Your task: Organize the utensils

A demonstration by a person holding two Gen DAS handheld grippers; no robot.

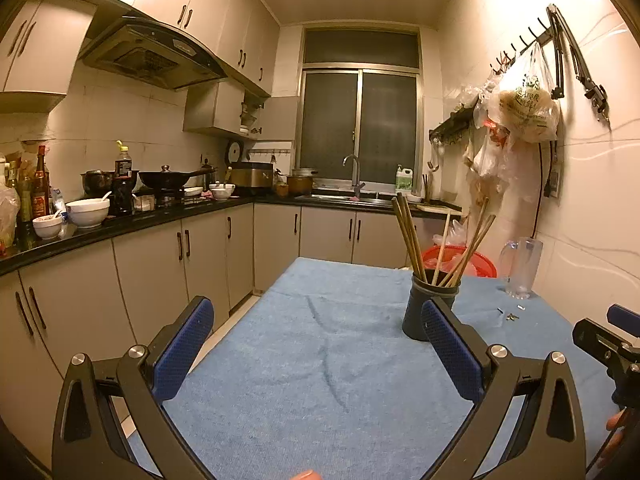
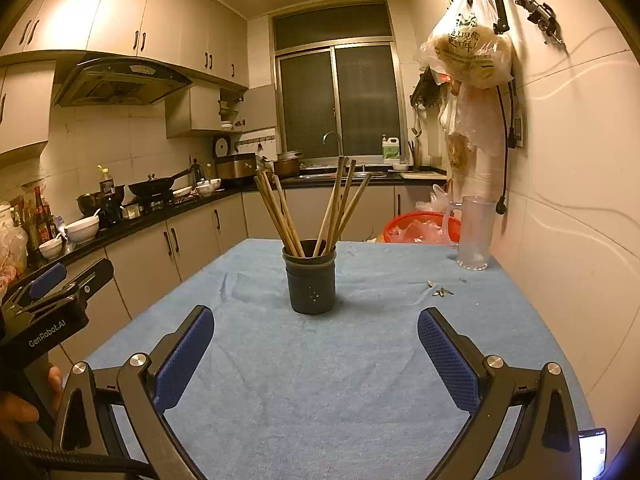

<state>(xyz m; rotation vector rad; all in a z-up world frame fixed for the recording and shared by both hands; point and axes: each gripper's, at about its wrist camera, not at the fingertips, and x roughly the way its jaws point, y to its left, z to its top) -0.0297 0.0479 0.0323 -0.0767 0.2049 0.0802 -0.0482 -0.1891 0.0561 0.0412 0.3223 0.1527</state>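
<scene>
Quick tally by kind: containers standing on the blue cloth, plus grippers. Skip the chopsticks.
Dark chopstick holder: 1
Clear glass mug: 1
Grippers: 2 (left gripper, right gripper, both open)
Total: 4

A table covered by a blue cloth (image 2: 320,380) is seen. Near its far right corner a clear glass mug (image 2: 474,234) is stood upright, and a few small metal bits (image 2: 442,291) are scattered on the cloth just in front of it. Beyond the far edge a red basket (image 2: 420,228) is partly seen. A black countertop (image 1: 132,222) is loaded with white bowls (image 1: 87,212), bottles (image 1: 40,194) and a wok (image 1: 172,178). Plastic bags (image 2: 468,52) are hung from hooks on the right wall. A faucet (image 1: 354,170) is set below the window (image 1: 360,120).
</scene>
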